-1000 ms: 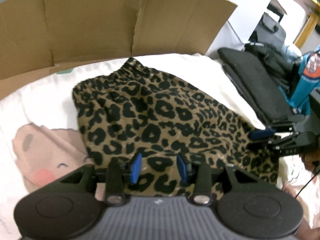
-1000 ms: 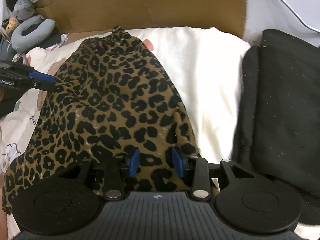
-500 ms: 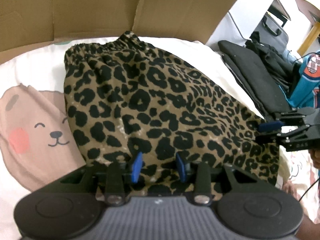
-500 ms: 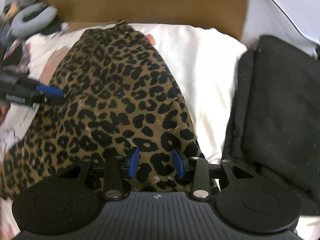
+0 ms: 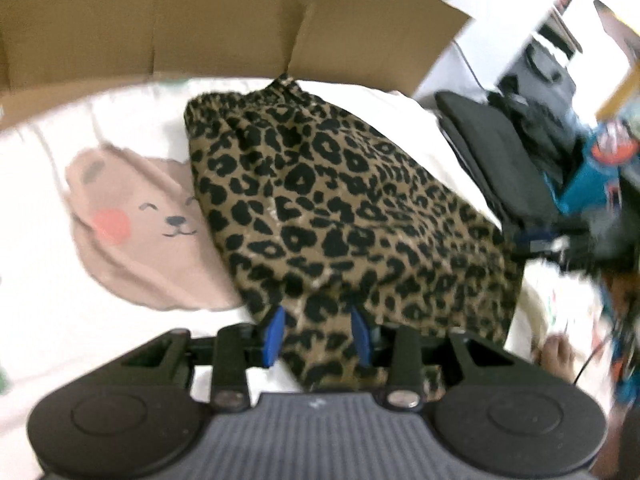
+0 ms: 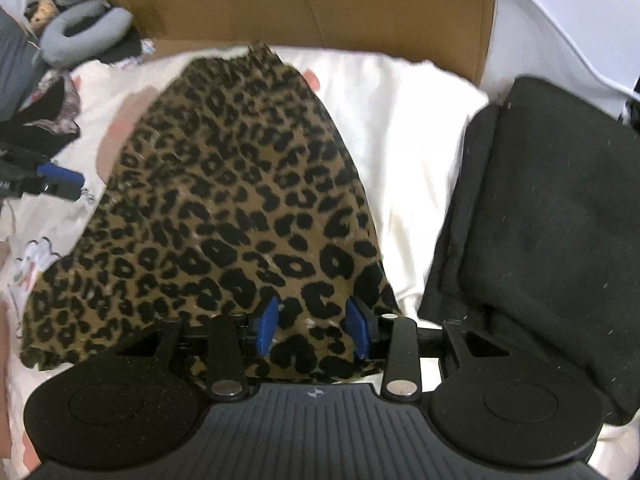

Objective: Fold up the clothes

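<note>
A leopard-print garment (image 5: pixel 340 208) lies spread on a white sheet (image 5: pixel 48 280), its gathered waistband at the far end by the cardboard. My left gripper (image 5: pixel 316 332) is shut on the near left corner of the hem, with cloth bunched between its blue fingers. In the right wrist view the same garment (image 6: pixel 232 200) stretches away, and my right gripper (image 6: pixel 312 326) is shut on the near right corner of the hem. Each gripper shows in the other's view at the garment's side edge: the left gripper (image 6: pixel 60 182) and the right gripper (image 5: pixel 540 242).
A cardboard wall (image 6: pixel 320 0) stands behind the sheet. Folded black cloth (image 6: pixel 540 200) lies to the right of the garment. A pink bear print (image 5: pixel 140 224) on the sheet lies left of it. A grey neck pillow (image 6: pixel 84 28) sits far left. A hand (image 5: pixel 554 356) shows low right.
The garment has been drawn out flatter and longer over the sheet. More of the bear print now shows to its left. Both grippers keep their hold on the hem.
</note>
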### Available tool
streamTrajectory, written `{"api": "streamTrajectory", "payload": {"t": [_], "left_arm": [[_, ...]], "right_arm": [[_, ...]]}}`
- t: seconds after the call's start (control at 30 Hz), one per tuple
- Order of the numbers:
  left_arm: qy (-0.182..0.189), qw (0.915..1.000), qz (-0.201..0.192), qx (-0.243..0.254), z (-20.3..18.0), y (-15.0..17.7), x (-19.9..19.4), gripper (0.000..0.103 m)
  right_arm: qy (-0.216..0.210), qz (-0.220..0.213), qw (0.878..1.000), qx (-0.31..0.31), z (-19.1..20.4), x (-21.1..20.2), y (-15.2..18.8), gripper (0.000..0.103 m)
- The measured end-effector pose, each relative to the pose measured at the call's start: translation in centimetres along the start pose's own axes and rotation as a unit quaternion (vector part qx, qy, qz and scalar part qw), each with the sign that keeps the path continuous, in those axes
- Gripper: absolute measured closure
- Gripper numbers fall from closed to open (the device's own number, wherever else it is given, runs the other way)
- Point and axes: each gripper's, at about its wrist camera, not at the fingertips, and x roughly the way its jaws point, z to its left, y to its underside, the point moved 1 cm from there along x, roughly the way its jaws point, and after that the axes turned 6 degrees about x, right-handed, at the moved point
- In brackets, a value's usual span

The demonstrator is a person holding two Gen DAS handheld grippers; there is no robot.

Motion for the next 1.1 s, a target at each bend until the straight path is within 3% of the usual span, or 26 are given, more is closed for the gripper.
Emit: {"api": "streamTrajectory", "payload": {"t": [0.1, 0.13, 0.47, 0.6, 0.77, 1.0, 1.1], "left_arm": [[0.007, 0.9998, 0.009, 0.013, 0.1, 0.3, -2.2, 0.060], [0.008, 0.9998, 0.008, 0.016, 0.3, 0.4, -2.8, 0.060], [0.040, 0.9968, 0.007, 0.068, 2.0, 3.4, -5.7, 0.060], [0.053, 0.9966, 0.009, 0.062, 2.2, 5.7, -5.5, 0.060], [0.064, 0.9979, 0.000, 0.007, 2.1, 8.0, -4.6, 0.060], [0.077, 0.9969, 0.015, 0.008, -0.5, 9.9, -2.6, 0.060], [0.072, 0.9966, 0.026, 0.032, -1.8, 10.2, -1.6, 0.060]], "right_arm": [[0.001, -0.013, 1.000, 0.019, 0.3, -1.7, -0.9, 0.056], [-0.003, -0.020, 1.000, 0.023, 0.6, -2.1, -1.2, 0.051], [-0.035, -0.026, 0.999, 0.024, 4.4, -1.9, -1.4, 0.051], [-0.050, -0.019, 0.998, 0.012, 6.1, -1.1, -0.8, 0.051], [-0.062, -0.004, 0.998, 0.010, 7.2, -0.2, 0.2, 0.051], [-0.074, 0.024, 0.997, 0.015, 8.1, 0.7, 2.4, 0.051], [-0.079, 0.034, 0.996, 0.017, 8.5, 1.1, 3.2, 0.051]]}}
